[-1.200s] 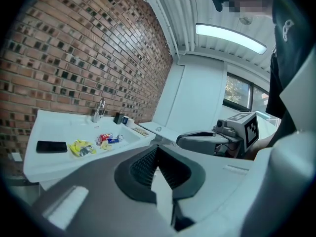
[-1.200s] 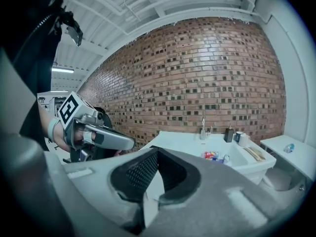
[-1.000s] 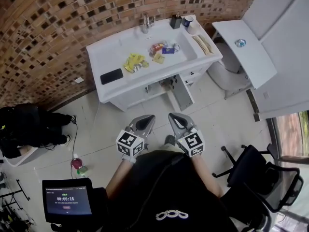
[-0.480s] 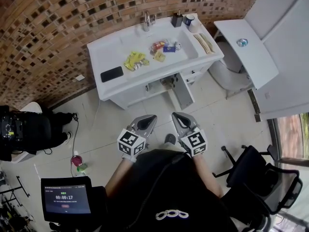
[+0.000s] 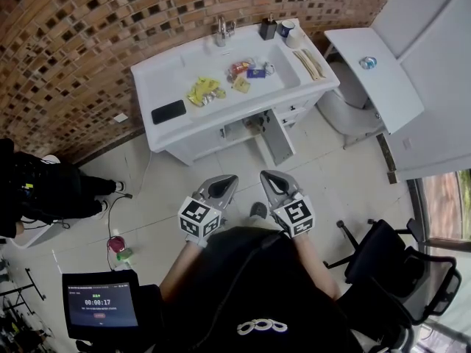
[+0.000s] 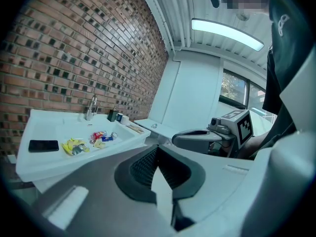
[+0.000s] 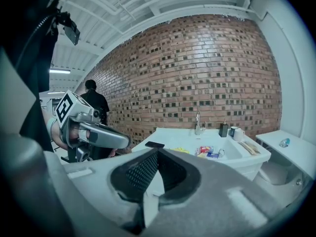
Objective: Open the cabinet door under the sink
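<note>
The white sink unit stands against the brick wall. Under its basin a cabinet door stands swung out toward me, with dark space beside it. My left gripper and right gripper are side by side close to my body, well short of the cabinet. Both are shut, with nothing between the jaws. In the left gripper view the left gripper points past the sink. In the right gripper view the right gripper points at the sink; the cabinet below is hidden.
On the sink lie a black phone, yellow wrappers and small packets; a faucet and cup stand at the back. A toilet is to the right, an office chair at lower right, a person in black at left.
Both grippers have stayed almost where they were, still shut. The person in black at the left has shifted position.
</note>
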### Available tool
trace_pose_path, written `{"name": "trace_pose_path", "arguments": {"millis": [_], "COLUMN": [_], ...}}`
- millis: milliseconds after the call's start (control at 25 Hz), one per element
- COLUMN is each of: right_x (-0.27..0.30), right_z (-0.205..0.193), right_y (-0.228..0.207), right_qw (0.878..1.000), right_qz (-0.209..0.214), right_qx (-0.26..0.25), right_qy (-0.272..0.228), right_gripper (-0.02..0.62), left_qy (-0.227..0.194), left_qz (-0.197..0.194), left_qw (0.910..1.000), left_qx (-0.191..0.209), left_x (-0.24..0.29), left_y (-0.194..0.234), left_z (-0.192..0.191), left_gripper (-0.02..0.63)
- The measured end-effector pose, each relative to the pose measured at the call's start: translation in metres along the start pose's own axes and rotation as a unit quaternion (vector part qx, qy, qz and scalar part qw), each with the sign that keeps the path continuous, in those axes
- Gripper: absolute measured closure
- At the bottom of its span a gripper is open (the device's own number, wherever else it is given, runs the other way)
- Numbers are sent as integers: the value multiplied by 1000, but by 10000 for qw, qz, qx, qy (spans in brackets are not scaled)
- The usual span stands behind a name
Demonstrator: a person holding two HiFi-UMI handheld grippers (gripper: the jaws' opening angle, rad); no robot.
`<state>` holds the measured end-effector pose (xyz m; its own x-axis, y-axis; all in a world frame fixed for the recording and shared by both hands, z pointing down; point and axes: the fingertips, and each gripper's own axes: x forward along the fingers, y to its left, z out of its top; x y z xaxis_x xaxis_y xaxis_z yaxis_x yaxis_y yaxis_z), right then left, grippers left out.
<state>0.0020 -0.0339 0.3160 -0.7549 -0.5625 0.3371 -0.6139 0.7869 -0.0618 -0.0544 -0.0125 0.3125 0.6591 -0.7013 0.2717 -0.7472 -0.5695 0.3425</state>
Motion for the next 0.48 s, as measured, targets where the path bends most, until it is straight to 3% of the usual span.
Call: {"name": "trace_pose_path", "arguments": {"millis": [480], "right_x": [-14], "right_z": [-9], "right_y": [-6], "right_qw": [9999], "right_qz": [-90], "right_qx": [92], "right_qy": [0], "right_gripper": [604], "left_qy": [17], "left_qz": [-30], "left_qw": [10000], "left_qx": [17], "left_x": [6], "left_y": [-9], "left_z": [-4], "left_gripper": [592]}}
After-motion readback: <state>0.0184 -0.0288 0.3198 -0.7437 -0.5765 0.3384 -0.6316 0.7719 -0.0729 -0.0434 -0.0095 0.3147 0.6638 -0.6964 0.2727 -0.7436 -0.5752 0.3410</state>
